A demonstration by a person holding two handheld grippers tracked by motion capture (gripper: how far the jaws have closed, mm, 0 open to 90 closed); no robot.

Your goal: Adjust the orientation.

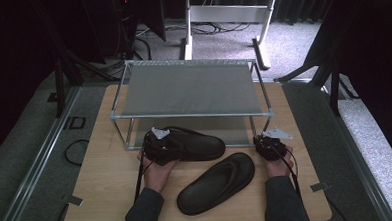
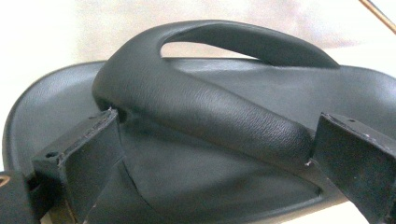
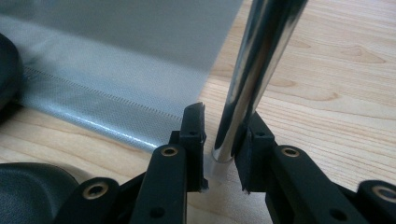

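A black flip-flop sandal (image 1: 195,145) lies at the front of the rack's lower shelf. My left gripper (image 1: 155,145) is at its left end. In the left gripper view the sandal's strap (image 2: 201,112) runs between the jaws of my left gripper (image 2: 217,119), which stand wide open at either end of it. A second black sandal (image 1: 217,183) lies slantwise on the table in front. My right gripper (image 1: 270,146) is at the rack's front right leg (image 1: 272,122). The right gripper view has my right gripper (image 3: 225,119) shut on that chrome leg (image 3: 257,60) just above its foot.
The two-shelf metal rack (image 1: 190,88) stands at the back of the wooden table (image 1: 101,169). Its grey lower shelf (image 3: 116,74) sits just above the tabletop. Beyond the table are black stands, cables and a white desk frame (image 1: 227,14).
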